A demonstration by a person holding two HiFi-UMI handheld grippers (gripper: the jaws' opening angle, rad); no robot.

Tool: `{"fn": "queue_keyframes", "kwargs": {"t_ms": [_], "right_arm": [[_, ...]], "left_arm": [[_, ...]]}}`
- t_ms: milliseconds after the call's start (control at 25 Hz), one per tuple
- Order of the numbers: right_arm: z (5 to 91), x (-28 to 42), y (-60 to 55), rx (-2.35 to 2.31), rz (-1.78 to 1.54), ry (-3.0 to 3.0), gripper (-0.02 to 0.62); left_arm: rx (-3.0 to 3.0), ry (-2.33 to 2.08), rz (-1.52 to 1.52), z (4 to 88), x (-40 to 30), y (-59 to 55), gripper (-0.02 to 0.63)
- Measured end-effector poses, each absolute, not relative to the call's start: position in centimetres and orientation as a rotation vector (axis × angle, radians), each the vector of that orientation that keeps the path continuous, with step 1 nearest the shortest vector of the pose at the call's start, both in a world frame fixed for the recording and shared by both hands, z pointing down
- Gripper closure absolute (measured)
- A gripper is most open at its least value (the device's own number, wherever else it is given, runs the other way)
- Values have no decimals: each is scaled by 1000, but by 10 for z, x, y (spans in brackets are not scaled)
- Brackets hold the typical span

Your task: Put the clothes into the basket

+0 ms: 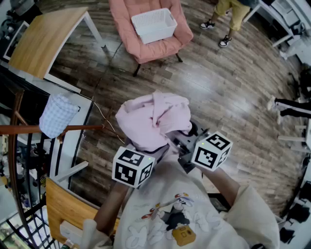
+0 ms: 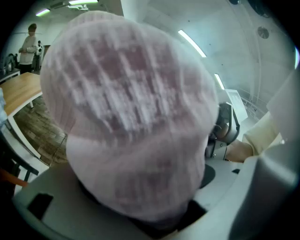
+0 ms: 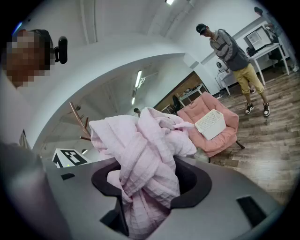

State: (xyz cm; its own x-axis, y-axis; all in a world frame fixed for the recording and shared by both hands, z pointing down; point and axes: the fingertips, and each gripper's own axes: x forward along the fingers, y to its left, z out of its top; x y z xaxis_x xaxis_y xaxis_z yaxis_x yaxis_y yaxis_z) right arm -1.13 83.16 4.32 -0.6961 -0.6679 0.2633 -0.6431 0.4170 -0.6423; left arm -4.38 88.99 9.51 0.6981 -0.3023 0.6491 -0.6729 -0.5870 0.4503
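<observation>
A bunched pink garment hangs in the air in front of me, and both grippers hold it. My left gripper is shut on its lower left part; in the left gripper view the pink garment fills nearly the whole picture and hides the jaws. My right gripper is shut on the right side, with a twisted fold of the pink garment pinched between its jaws. The white basket stands on a pink armchair further ahead; the white basket shows again in the right gripper view.
A wooden table stands at the far left. A wooden clothes rack close at my left carries a checked cloth. A person stands beyond the armchair. White desks line the right side.
</observation>
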Motion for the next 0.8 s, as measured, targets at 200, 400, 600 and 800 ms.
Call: {"fn": "queue_keyframes", "kwargs": {"t_ms": [200,400,600,800], "right_arm": [[43,8,835,-1207,-1167,2611,344],[51,22,839,-1225,-1194,2587,344],[53,38,842,-1194,-1230,2542,345],[52,56,837,-1203,-1211,2546,345]], "left_arm": [[2194,-756,688,95,-25,893,244],[2184,-728,706,101,-13,897,244],[2188,-725,736,103,2,899,244],[2188,-741,723,103,20,895,242]]}}
